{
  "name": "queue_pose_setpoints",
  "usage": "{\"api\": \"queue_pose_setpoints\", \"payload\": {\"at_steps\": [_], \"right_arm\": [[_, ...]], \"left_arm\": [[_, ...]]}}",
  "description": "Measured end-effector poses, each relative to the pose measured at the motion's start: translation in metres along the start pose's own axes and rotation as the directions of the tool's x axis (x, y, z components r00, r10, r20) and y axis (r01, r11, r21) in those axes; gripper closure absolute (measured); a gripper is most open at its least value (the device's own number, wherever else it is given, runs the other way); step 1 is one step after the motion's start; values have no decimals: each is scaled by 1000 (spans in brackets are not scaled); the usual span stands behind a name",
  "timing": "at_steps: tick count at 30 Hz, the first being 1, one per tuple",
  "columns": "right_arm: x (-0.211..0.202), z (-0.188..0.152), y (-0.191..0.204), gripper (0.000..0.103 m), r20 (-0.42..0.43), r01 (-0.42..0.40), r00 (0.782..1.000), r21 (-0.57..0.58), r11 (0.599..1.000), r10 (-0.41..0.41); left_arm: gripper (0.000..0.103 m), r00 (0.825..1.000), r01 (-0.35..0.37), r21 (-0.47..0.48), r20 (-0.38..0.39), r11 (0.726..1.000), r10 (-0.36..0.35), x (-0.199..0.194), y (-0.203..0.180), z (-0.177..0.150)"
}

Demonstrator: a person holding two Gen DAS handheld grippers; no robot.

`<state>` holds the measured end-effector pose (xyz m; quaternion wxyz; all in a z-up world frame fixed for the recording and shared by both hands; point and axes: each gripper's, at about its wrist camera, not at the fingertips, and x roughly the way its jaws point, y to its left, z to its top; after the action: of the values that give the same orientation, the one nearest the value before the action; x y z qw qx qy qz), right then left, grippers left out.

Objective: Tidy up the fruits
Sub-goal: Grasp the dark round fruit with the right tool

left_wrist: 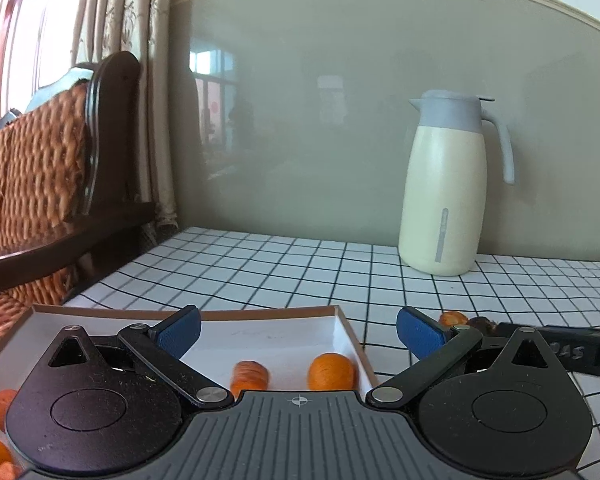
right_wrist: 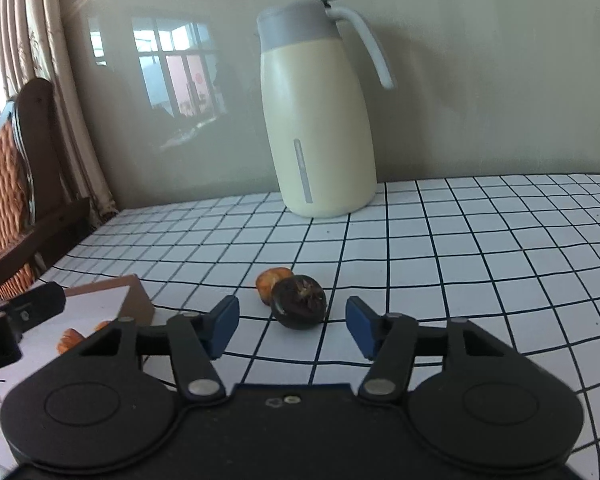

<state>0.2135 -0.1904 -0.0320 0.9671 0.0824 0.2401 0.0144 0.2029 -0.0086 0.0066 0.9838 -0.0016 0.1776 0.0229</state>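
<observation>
A shallow cardboard box (left_wrist: pixel 352 344) with a white inside lies at the table's left. Several small orange fruits lie in it, two of them (left_wrist: pixel 331 371) (left_wrist: pixel 250 376) near its right wall. My left gripper (left_wrist: pixel 298 332) hovers open over the box with nothing between its fingers. Right of the box (right_wrist: pixel 134 296), on the checked cloth, a dark round fruit (right_wrist: pixel 299 306) sits against a small orange fruit (right_wrist: pixel 271 282). My right gripper (right_wrist: pixel 293 322) is low over the cloth, and the dark fruit lies just beyond its blue fingertips, which stand apart from it on either side.
A cream jug (right_wrist: pixel 320 120) with a grey lid and handle stands at the back against the wall. A wicker chair (left_wrist: pixel 32 180) with a dark wooden frame is close to the table's left edge. White cloth with a black grid (right_wrist: pixel 480 260) stretches to the right.
</observation>
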Motion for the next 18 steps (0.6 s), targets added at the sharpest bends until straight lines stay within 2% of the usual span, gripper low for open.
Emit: {"api": "queue_pose_setpoints", "payload": {"at_steps": [18], "right_arm": [[49,7,-3,54,-74,20,997,13,1000,-19]], "left_arm": [[0,998,35,29,-44,999,-34,25,-21,1]]}}
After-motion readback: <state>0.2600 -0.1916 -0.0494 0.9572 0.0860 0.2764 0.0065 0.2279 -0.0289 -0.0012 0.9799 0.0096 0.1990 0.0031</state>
